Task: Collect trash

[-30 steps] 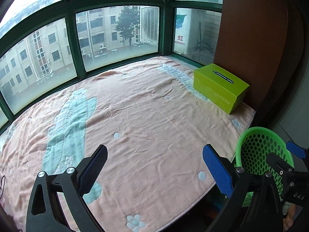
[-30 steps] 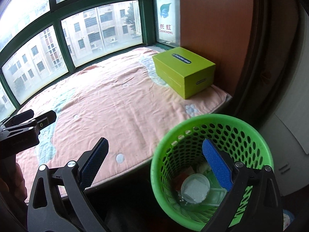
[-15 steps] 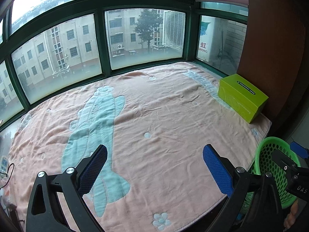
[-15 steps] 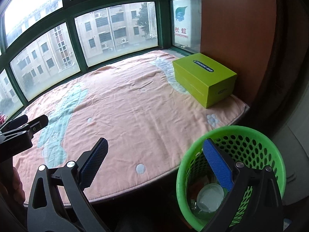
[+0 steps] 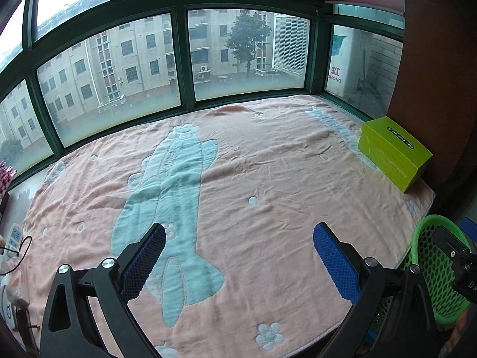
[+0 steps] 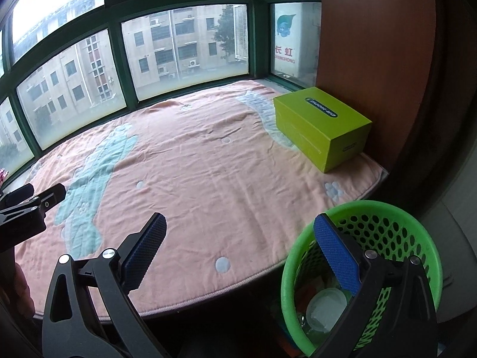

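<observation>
A green mesh trash basket (image 6: 396,208) stands on the floor at the platform's right front edge; it also shows in the left wrist view (image 5: 429,223). Inside it lie a clear plastic lid (image 6: 326,304) and other scraps. My right gripper (image 6: 240,238) is open and empty, its right finger over the basket's near rim. My left gripper (image 5: 238,249) is open and empty above the front of the pink blanket (image 5: 253,179). No loose trash shows on the blanket.
A lime green box (image 6: 322,128) sits on the blanket at the right against a brown wooden panel (image 6: 372,59). Green-framed windows (image 5: 179,65) curve around the back. A cable and white items (image 5: 13,244) lie at the left edge.
Both grippers have drawn back and up from the basket. The left view has swung left, showing more blanket. The basket now sits lower right in both views.
</observation>
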`<state>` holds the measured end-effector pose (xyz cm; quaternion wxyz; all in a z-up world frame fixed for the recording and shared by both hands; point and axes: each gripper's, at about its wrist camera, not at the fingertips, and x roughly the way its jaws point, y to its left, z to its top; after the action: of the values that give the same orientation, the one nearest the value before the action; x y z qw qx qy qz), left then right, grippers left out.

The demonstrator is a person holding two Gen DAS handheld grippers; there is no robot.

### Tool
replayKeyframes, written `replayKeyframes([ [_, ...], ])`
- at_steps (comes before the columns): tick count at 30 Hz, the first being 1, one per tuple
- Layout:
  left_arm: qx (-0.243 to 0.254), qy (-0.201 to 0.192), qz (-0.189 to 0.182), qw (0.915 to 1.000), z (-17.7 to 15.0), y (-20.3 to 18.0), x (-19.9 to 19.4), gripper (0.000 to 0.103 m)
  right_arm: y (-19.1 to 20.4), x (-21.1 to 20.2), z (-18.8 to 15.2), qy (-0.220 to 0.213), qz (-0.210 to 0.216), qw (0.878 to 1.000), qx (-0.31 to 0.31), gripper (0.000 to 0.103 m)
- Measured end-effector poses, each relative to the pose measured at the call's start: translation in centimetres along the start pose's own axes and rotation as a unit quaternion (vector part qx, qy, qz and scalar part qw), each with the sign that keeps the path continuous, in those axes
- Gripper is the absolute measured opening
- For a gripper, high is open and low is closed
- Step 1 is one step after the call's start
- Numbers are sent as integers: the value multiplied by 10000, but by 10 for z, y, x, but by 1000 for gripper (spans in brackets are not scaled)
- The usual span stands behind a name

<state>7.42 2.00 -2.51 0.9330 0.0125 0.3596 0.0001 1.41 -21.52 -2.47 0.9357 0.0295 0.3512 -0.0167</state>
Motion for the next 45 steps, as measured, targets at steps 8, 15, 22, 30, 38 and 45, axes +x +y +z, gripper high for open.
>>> replayKeyframes([
  [8,-84,-68,156,9998,-1,8,-4,96,9,2,1,-21,13,10000,-84,98],
  [15,-161,-93,230,9996,-2,14,-5,96,12,4,-1,10,43,9999,-98,98],
  [22,-167,-107,274,9994,-2,15,-6,96,16,4,-2,26,60,9999,-113,98],
  [30,-170,-110,297,9994,-2,16,-6,96,17,5,-3,33,74,9999,-113,98],
  [38,-180,-110,288,9994,-3,16,-7,96,19,5,-4,40,89,9999,-121,98],
  [45,-178,-99,285,9994,-3,16,-6,96,23,7,-6,62,109,9998,-138,98],
])
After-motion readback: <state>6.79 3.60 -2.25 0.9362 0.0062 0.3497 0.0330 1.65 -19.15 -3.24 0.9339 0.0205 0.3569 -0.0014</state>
